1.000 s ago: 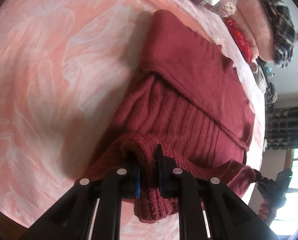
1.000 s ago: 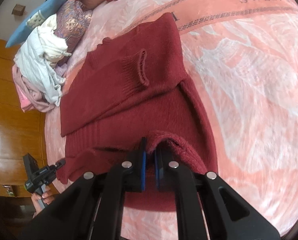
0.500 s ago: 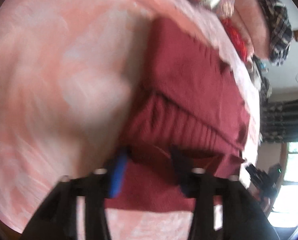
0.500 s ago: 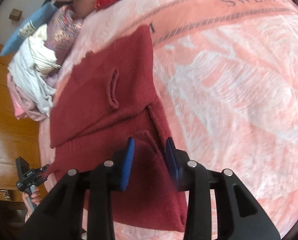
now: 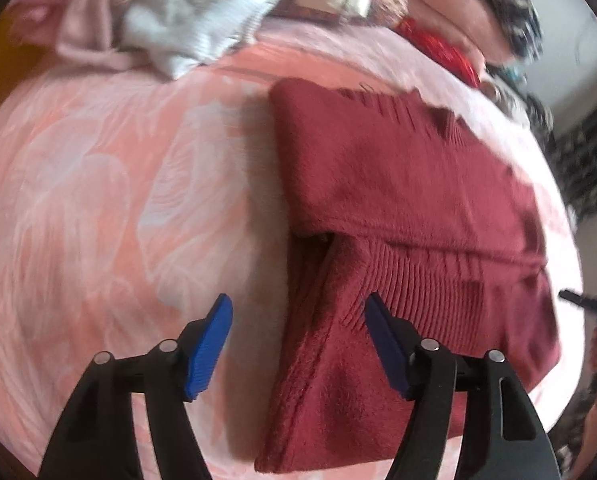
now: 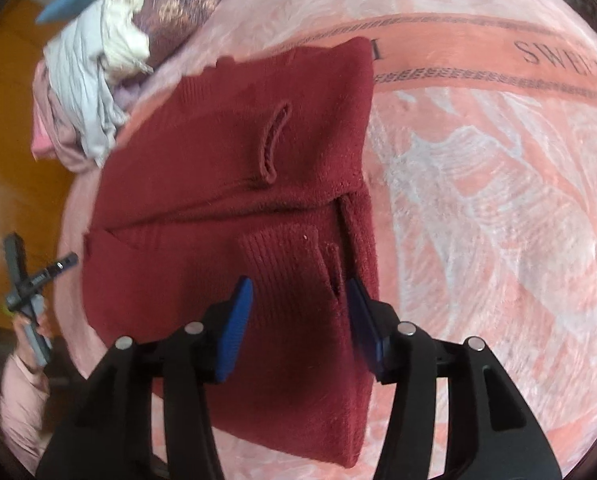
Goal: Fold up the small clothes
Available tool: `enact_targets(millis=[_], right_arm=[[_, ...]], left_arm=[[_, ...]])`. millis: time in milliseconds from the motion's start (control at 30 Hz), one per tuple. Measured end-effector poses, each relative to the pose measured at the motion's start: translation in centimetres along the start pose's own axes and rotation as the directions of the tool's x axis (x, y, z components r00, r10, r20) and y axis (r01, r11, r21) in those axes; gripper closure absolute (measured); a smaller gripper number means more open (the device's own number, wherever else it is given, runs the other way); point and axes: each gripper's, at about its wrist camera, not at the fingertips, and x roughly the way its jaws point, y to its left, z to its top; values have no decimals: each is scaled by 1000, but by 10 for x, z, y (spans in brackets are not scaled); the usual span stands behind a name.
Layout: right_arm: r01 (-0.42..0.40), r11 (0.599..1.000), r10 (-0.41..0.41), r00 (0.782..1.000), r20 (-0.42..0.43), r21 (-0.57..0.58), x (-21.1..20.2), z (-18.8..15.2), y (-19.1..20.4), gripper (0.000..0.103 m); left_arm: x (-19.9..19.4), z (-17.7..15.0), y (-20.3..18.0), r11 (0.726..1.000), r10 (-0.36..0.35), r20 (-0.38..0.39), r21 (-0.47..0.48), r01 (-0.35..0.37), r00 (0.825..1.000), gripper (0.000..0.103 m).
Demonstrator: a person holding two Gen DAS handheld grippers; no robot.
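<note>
Fingers of the left gripper and right gripper spread wide, gripping nothing, above the maroon sweater lying folded on the pink bed blanket; its fold looks nearly finished, while the clothes pile waits unfolded

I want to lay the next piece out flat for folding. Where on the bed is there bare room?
Bare pink blanket lies right of the folded dark red knitted sweater, up to the lettered stripe. Another bare patch lies left of the sweater in the left wrist view. The head end is crowded with a heap of pale clothes and cushions.
</note>
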Motion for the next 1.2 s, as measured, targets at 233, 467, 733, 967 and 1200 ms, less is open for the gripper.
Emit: enact_targets(millis=[233, 467, 733, 967, 1200], right_arm=[[62, 997, -63, 997, -36, -50, 21, 1, 7, 44], [133, 979, -144, 988, -61, -157, 40, -4, 22, 68], [24, 983, -23, 1000, 7, -180, 5, -2, 21, 96], [-10, 988, 13, 1000, 17, -155, 3, -4, 9, 96], [-32, 982, 33, 999, 5, -187, 4, -12, 13, 96]], left_arm=[[20, 0, -28, 993, 28, -6, 116, -27, 1000, 26], [39, -9, -42, 982, 55, -40, 184, -46, 998, 44], [18, -15, -48, 975, 32, 36, 217, -39, 999, 86], [5, -26, -34, 975, -33, 102, 221, 10, 994, 90], [-10, -38, -35, 968, -27, 145, 251, -11, 989, 90]])
